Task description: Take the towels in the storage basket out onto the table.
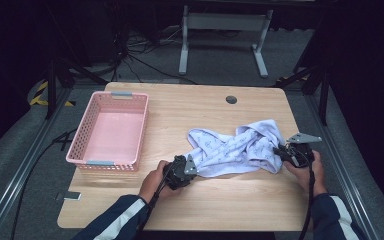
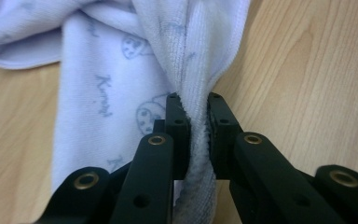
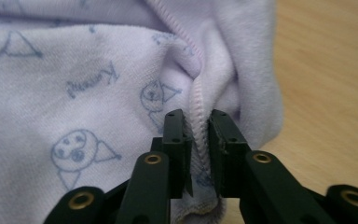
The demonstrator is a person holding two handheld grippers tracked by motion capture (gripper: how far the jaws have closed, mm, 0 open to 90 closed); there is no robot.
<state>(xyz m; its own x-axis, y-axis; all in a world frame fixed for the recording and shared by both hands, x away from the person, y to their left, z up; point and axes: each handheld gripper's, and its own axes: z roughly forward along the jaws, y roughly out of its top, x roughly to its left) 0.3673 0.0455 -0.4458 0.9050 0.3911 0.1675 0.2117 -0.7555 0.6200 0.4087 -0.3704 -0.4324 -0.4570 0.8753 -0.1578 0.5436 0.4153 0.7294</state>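
The pale printed towel [image 1: 237, 147] lies bunched on the wooden table [image 1: 220, 200], at about four o'clock from the pink basket [image 1: 109, 131]. The left gripper [image 2: 193, 126] pinches a thick fold, and the right gripper [image 3: 198, 140] clamps a stitched hem. Either thin bite could slip if the hands pull apart sharply, since the cloth is twisted. The crumple hides the towel's other corners.
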